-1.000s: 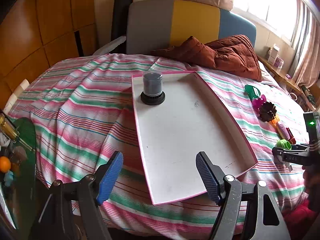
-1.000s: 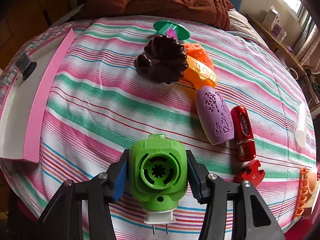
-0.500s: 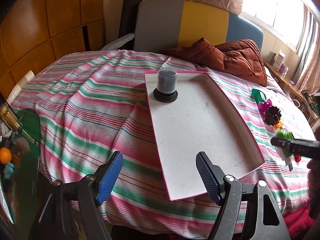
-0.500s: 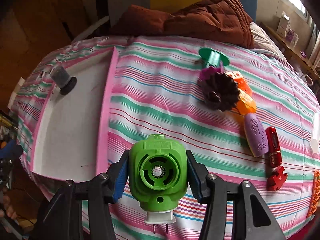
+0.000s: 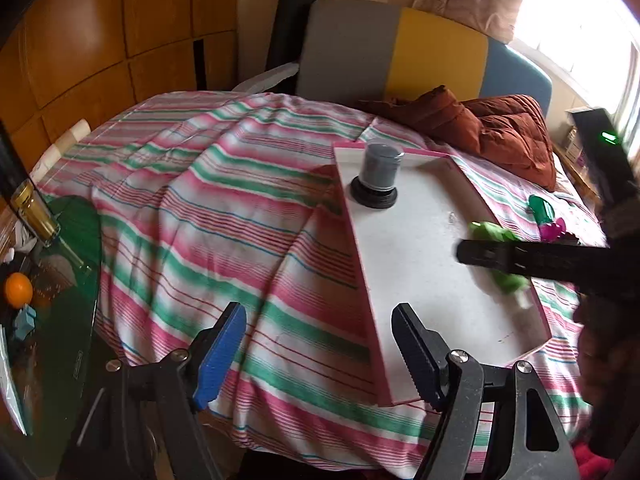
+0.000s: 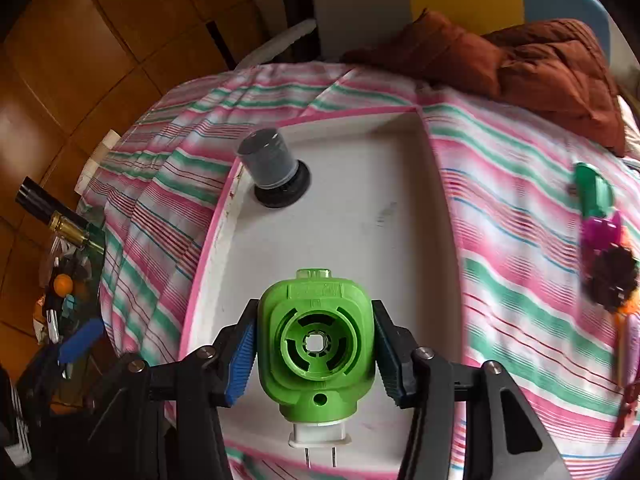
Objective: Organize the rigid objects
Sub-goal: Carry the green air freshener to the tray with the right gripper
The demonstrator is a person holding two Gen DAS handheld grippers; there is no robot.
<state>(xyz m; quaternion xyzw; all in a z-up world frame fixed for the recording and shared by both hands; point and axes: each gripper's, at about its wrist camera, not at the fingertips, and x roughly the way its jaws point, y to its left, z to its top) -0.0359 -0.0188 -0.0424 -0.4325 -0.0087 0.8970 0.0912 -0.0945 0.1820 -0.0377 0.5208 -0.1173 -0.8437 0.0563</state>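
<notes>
My right gripper (image 6: 316, 350) is shut on a green plug-in device (image 6: 316, 344) with a white two-prong plug, held above the near part of the white pink-rimmed tray (image 6: 400, 184). In the left wrist view the device (image 5: 494, 236) and the right gripper hang over the tray (image 5: 404, 280). A dark lidded jar (image 6: 274, 168) stands at the tray's far left corner, also seen in the left wrist view (image 5: 376, 174). My left gripper (image 5: 320, 354) is open and empty, over the striped bedspread left of the tray's near end.
Loose items lie on the bedspread right of the tray: a green piece (image 6: 594, 190), a magenta piece (image 6: 600, 232), a dark spiky object (image 6: 614, 278). A brown quilt (image 5: 492, 128) lies at the headboard. A glass side table (image 5: 48, 264) with a bottle and orange stands left.
My right gripper has carried the green device leftwards from the loose items to above the tray. My left gripper has drifted left, so the tray sits further right in its view.
</notes>
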